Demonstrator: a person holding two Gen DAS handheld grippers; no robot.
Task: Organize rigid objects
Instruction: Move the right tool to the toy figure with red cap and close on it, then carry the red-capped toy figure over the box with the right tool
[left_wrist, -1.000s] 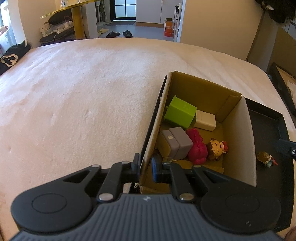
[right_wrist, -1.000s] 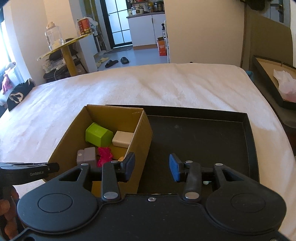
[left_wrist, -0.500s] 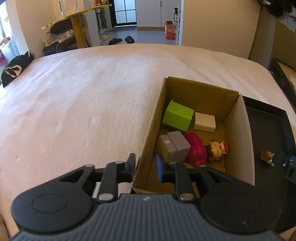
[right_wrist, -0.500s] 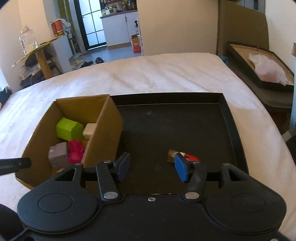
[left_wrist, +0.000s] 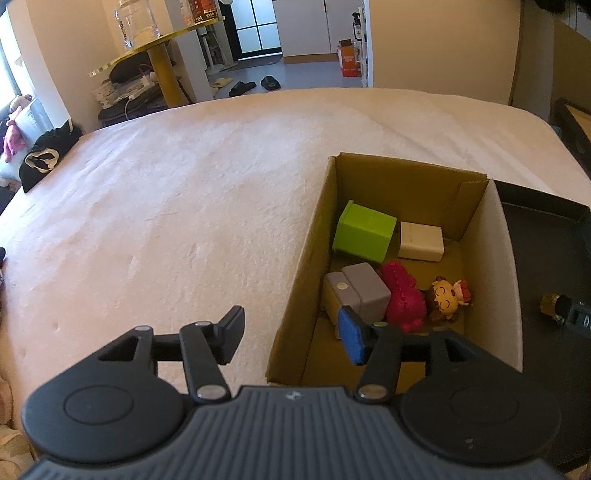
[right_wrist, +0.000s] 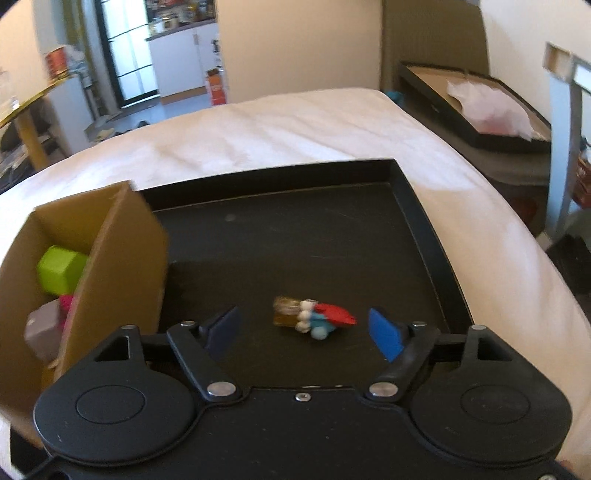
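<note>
One small figurine (right_wrist: 314, 318) lies on its side in the black tray (right_wrist: 424, 221), right of the cardboard box (right_wrist: 122, 266), framed by the right gripper (right_wrist: 303, 330) with jaws released. It looks light, stiff and knobbly; I'd pinch its torso. The box holds a green block (left_wrist: 364, 232), beige block (left_wrist: 421, 242), grey block (left_wrist: 364, 291), pink toy (left_wrist: 402, 299) and doll (left_wrist: 448, 299). The left gripper (left_wrist: 291, 338) hangs released over the box's near wall

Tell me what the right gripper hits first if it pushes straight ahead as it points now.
Most likely the small toy figure lying on the black tray: it sits between the open right gripper fingers, just ahead. How high the gripper is above the tray is unclear.
</note>
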